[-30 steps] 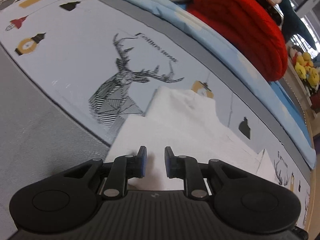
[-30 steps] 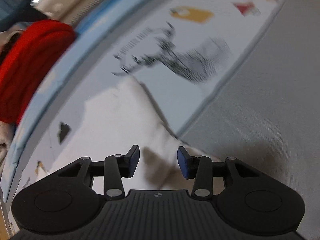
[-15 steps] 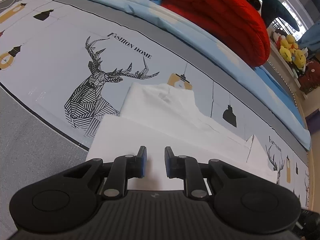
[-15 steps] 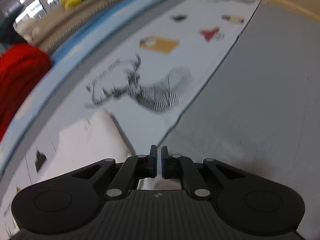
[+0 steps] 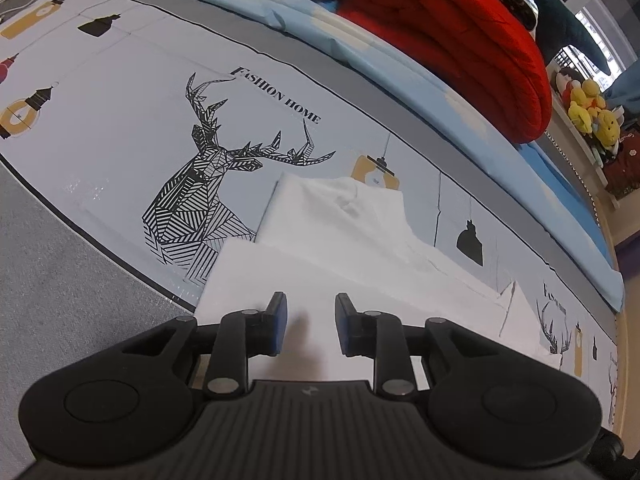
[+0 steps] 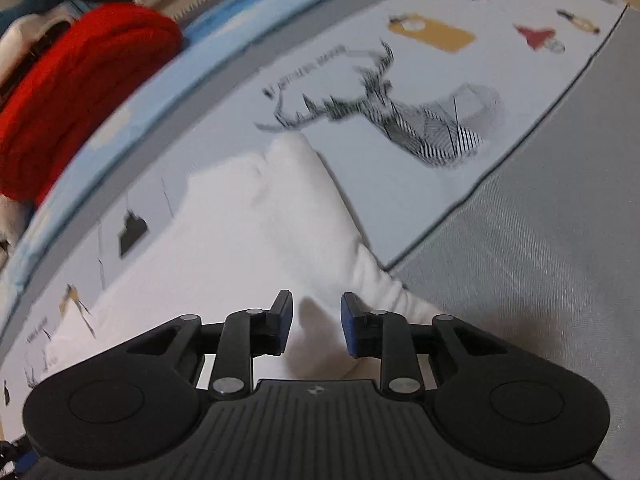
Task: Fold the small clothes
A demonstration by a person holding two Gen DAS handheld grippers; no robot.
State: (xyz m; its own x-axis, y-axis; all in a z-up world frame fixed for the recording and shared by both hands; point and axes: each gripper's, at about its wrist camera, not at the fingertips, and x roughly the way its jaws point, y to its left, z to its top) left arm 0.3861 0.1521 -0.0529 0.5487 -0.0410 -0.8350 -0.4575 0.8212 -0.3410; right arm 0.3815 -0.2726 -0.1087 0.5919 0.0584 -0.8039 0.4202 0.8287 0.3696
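Note:
A small white garment (image 5: 352, 248) lies partly folded on a printed bed sheet, its collar end toward the deer print. My left gripper (image 5: 308, 322) hovers over the garment's near flat edge; its jaws are opening, with a clear gap between the blue pads and nothing pinched. In the right wrist view the same white garment (image 6: 256, 232) stretches away from the camera. My right gripper (image 6: 316, 320) sits above its near rumpled corner; its jaws are opening too, and white cloth shows below the gap, not pressed by the pads.
The sheet (image 5: 120, 128) carries a black deer print (image 5: 208, 200) and lamp motifs, with a grey band (image 5: 60, 280) at the near side. A red folded blanket (image 5: 452, 40) and a blue cover (image 5: 400, 92) lie behind. Yellow plush toys (image 5: 592, 108) sit far right.
The left gripper's jaws have widened a little. The right gripper closed over the grey band half a second ago, then reopened and shifted back over the garment's corner.

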